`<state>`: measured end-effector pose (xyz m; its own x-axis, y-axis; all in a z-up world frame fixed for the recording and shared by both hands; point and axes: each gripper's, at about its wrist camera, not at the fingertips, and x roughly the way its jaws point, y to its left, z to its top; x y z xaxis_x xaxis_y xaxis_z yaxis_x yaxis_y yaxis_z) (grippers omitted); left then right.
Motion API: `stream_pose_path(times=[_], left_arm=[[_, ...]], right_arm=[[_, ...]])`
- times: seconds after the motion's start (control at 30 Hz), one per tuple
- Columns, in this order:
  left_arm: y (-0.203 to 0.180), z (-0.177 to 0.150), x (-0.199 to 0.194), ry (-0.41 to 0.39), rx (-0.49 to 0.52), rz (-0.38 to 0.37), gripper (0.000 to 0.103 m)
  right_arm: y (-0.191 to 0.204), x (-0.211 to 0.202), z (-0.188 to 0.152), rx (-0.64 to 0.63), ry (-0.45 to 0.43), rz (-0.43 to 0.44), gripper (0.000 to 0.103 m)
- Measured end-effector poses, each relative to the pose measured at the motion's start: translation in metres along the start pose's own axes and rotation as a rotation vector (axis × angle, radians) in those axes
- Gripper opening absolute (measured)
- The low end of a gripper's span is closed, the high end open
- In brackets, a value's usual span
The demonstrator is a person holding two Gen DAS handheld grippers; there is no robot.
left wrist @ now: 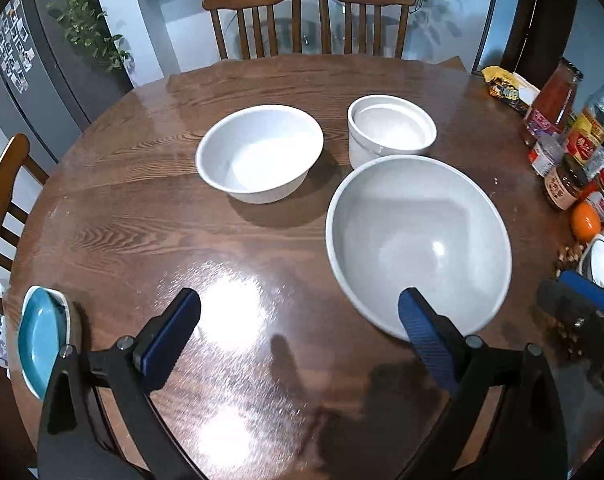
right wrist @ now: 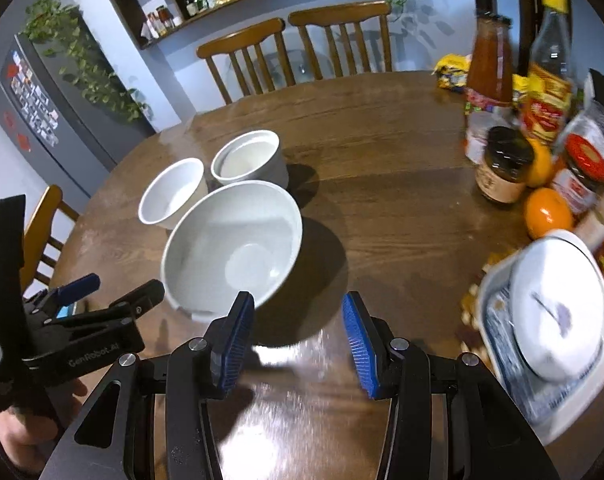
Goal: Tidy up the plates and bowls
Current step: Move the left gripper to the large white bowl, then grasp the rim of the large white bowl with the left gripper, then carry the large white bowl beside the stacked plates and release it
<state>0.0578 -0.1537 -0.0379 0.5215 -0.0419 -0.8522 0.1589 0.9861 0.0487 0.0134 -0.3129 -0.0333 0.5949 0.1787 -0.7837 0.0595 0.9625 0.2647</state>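
Note:
Three white bowls stand on the round wooden table (left wrist: 149, 216). The large bowl (left wrist: 418, 240) (right wrist: 233, 248) is nearest, a medium bowl (left wrist: 259, 152) (right wrist: 171, 194) sits left of it, and a straight-sided bowl (left wrist: 392, 128) (right wrist: 249, 158) is behind. My left gripper (left wrist: 299, 312) is open and empty, its right finger just in front of the large bowl's rim. My right gripper (right wrist: 297, 316) is open and empty, just right of the large bowl. A blue plate (left wrist: 39, 336) lies at the table's left edge. A white dish on a patterned plate (right wrist: 554, 312) sits at the right.
Jars, sauce bottles (right wrist: 490, 68), oranges (right wrist: 548, 212) and snack packets (left wrist: 506, 88) crowd the table's right side. Wooden chairs (left wrist: 310, 20) stand at the far side and at the left (left wrist: 5, 200). A fridge (left wrist: 29, 64) stands at the left.

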Motion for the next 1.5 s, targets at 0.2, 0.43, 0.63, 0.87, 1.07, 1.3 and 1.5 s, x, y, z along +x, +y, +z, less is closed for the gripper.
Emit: stream_pose_path(times=[0.2,0.43,0.63,0.87,1.07,1.3,1.5], left_arm=[[-0.005,0.008,0.016,0.018,0.02,-0.008,0.093],[-0.006,0.009,0.032,0.054,0.04,-0.044,0.047],[-0.013,0.008,0.035,0.055,0.062,-0.081,0.022],[-0.019,0.005,0.034,0.053,0.094,-0.089,0.017],[-0.007,-0.006,0.013,0.009,0.109,-0.06,0.018],[0.021,-0.023,-0.014,-0.035,0.081,-0.031,0.018],[0.046,-0.041,-0.032,-0.048,0.039,-0.008,0.018]], right_arm=[[0.0,0.025,0.006,-0.003,0.024,0.016,0.047],[-0.004,0.042,0.007,0.01,0.049,0.057,0.047],[-0.003,0.048,0.008,0.01,0.059,0.089,0.03],[0.004,0.047,0.008,-0.015,0.059,0.049,0.017],[0.017,0.035,0.001,-0.03,0.059,0.062,0.016],[0.048,0.018,-0.012,-0.079,0.049,0.095,0.016],[0.075,0.01,-0.024,-0.129,0.054,0.116,0.016]])
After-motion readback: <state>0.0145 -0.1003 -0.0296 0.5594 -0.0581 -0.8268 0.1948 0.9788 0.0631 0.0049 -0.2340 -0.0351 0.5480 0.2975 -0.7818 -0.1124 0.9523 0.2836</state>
